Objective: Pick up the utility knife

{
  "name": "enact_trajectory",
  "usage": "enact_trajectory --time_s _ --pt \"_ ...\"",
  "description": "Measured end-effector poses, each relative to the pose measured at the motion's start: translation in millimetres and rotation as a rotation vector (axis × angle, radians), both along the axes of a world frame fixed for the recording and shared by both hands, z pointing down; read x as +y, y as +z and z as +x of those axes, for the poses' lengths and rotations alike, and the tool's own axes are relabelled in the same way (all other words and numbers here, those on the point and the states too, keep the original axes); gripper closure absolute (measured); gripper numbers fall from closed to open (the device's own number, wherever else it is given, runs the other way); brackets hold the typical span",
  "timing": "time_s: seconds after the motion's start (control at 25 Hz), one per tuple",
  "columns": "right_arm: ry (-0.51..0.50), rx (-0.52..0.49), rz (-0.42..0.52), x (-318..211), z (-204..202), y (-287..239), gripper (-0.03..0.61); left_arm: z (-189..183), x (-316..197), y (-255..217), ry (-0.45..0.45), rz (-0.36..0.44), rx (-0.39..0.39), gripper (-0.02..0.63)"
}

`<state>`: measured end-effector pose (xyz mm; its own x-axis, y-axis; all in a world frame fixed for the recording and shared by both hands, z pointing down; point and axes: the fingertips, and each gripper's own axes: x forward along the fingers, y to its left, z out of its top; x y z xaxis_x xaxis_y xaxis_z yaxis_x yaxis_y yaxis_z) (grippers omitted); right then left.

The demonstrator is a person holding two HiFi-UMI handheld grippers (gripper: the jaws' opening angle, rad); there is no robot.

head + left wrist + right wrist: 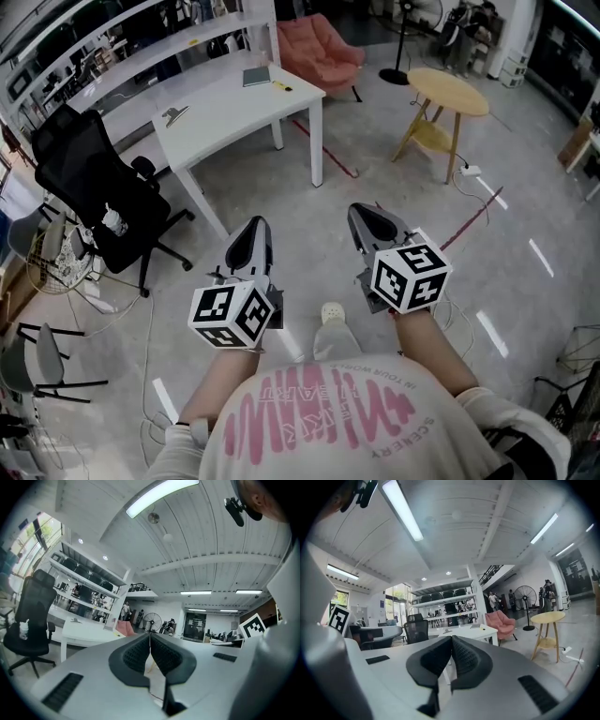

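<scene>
While left claw [258, 223] and right claw [361, 209] sit closed, empty | white desk [225, 112] ahead | grey floor [394, 178]

White table [234, 108], pink armchair [319, 52], black office chair [89, 187], grey left claw [150, 637]

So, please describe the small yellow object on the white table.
Look at the white table beside the pink armchair. Near the corner closest to that armchair, right of the grey notebook, lies the small yellow object: the only yellow thing on the tabletop.

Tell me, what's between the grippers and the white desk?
Only bare floor, with a red tape line near the desk; the head view shows it.
</scene>
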<state>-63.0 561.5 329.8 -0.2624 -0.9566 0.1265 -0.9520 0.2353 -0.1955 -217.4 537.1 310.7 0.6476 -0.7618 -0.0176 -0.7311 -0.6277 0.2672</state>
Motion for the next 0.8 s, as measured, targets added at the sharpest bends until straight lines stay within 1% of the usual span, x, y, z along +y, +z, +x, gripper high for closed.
enact_trajectory --time_s 0.12,0.24,0.32,0.36,0.48,0.56,0.64,0.8 --pt "-0.005 -0.011 -0.009 -32 11 10 0.563 12 -30 7 0.027 -0.005 0.037 0.589" --pt "-0.006 -0.018 -0.02 -78 27 16 0.563 32 -72 7 0.051 0.006 0.032 0.589" --pt "-0.015 -0.026 -0.015 -114 40 15 0.563 45 -104 6 0.051 0.011 0.031 0.589" --pt "-0.02 -0.007 -0.008 -132 46 12 0.563 52 -121 4 0.047 0.012 0.033 0.589" --pt "-0.043 0.101 0.025 -185 64 -5 0.563 72 -171 -11 0.032 0.025 0.04 0.589" --pt "-0.07 0.122 0.048 -218 74 -16 0.563 85 -203 -22 0.018 0.042 0.052 0.589" --pt "-0.093 0.1 0.063 -248 87 -24 0.563 100 -233 -31 0.006 0.064 0.062 0.589" --pt "-0.113 0.024 0.087 -298 125 -41 0.563 132 -285 -46 -0.02 0.099 0.085 0.589"
